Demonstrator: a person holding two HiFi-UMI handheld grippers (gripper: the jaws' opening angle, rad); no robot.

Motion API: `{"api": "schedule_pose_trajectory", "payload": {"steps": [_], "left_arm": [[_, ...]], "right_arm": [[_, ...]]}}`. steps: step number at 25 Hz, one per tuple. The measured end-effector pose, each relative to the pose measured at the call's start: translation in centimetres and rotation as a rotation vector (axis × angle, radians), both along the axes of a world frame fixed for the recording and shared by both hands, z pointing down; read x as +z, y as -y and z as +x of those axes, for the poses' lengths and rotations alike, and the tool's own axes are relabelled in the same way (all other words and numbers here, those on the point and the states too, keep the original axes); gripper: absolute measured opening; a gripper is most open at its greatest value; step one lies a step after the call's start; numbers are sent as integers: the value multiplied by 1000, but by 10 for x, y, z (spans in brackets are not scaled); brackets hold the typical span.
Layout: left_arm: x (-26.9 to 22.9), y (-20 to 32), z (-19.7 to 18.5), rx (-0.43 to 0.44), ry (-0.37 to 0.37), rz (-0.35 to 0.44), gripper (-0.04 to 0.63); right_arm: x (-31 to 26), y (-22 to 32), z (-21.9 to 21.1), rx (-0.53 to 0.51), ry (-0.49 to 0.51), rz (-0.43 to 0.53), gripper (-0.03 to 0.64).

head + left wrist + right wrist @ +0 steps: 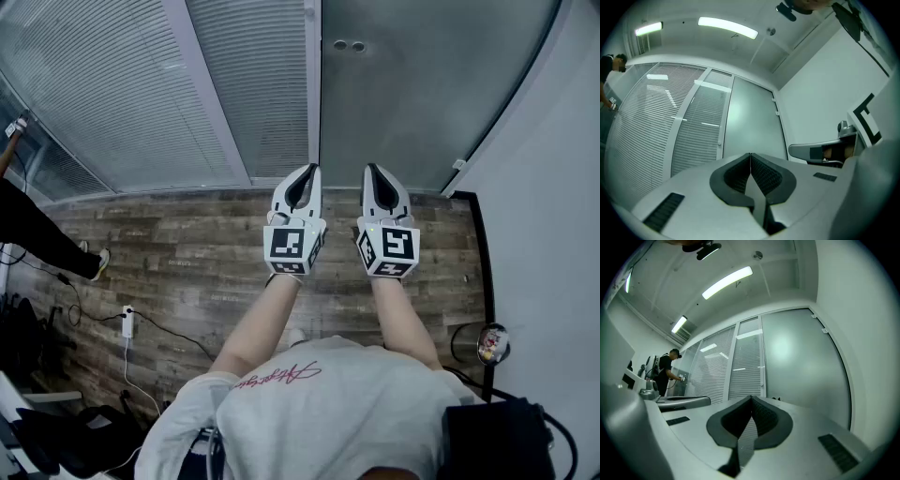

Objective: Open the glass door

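Note:
The frosted glass door (412, 84) stands straight ahead, with two small round fittings (349, 45) near its left edge. It also fills the middle of the left gripper view (750, 122) and the right half of the right gripper view (801, 362). My left gripper (310, 170) and right gripper (371, 169) are held side by side over the wooden floor, both pointing at the door and a short way from it. Each is shut with its pads together and nothing between them, as the left gripper (750, 155) and right gripper (751, 397) show in their own views.
A glass partition with blinds (141, 84) runs to the left of the door. A white wall (553, 187) closes the right side. A person (37, 234) stands at far left, near cables and a white adapter (127, 322) on the floor. A round bin (491, 343) sits at lower right.

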State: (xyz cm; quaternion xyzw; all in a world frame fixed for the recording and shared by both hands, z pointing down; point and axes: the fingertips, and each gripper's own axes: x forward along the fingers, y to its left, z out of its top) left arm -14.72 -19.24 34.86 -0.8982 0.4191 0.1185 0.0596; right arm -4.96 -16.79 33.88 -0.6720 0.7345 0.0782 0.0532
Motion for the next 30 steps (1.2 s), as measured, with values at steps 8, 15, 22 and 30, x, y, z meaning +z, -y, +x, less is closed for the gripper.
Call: {"api": "schedule_pose_trajectory", "payload": {"steps": [8,15,22,30], "left_arm": [[3,-4,4,7,4,-7,15],[3,-5,14,7,-4,-9,17],[1,-9,24,-19,-6,1,17],[7,-1,32,-74,-8,-4,17]], "right_arm": [[1,-3,1,5,-2,-9,14],[-5,-6,13,4,26,29,14],[-4,-8,33,25,32,26,14],[-6,1,54,-14,8,28,14]]}}
